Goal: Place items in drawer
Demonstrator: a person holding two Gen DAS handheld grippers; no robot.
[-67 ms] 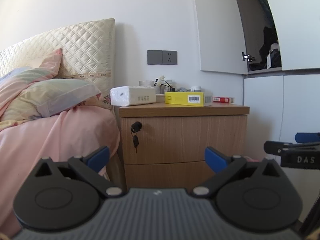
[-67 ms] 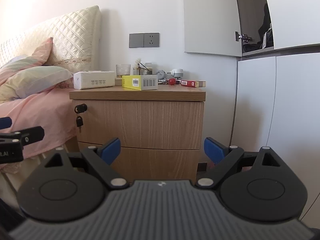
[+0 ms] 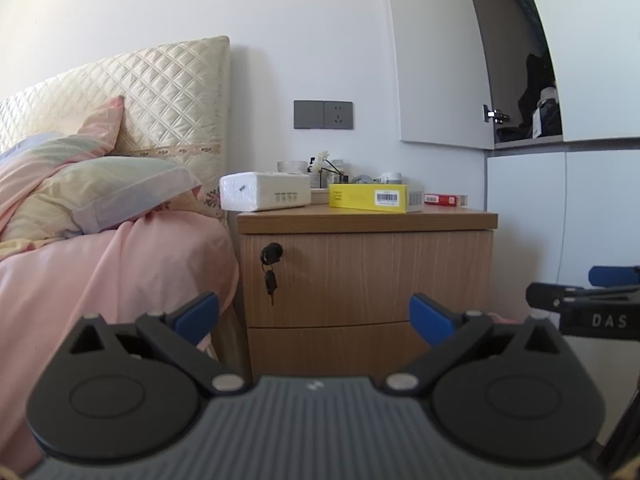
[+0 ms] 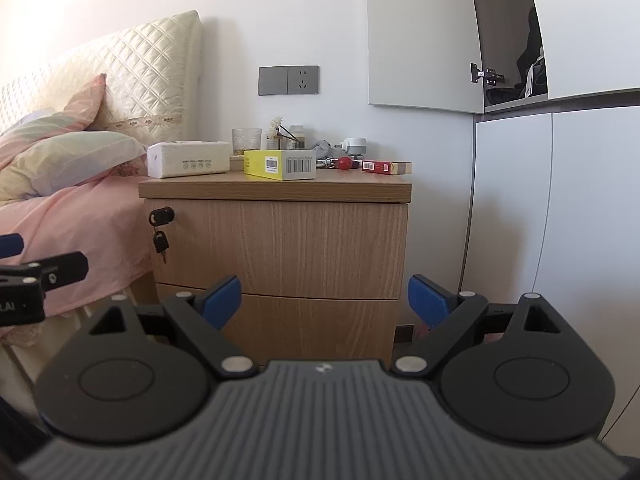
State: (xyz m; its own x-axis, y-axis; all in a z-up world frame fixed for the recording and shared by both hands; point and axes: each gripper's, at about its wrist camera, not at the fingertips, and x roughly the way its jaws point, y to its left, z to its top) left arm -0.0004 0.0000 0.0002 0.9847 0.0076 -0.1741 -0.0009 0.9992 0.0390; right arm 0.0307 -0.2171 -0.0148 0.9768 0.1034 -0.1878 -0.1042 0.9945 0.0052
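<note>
Both the left gripper [image 3: 314, 316] and right gripper [image 4: 324, 300] are hovering released, blue pads spread wide, low in frame before the closed light-wood bedside table [image 4: 280, 240], where a yellow barcoded box [image 4: 280, 164] and white tissue pack [image 4: 188, 159] are sitting at centre.

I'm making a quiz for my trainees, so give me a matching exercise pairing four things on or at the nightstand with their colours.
Things:
1. tissue pack
2. barcode box
3. small ball
4. hanging key

Colours:
A. black
B. yellow
C. white
D. red

Pairs: 1-C, 2-B, 3-D, 4-A
</note>
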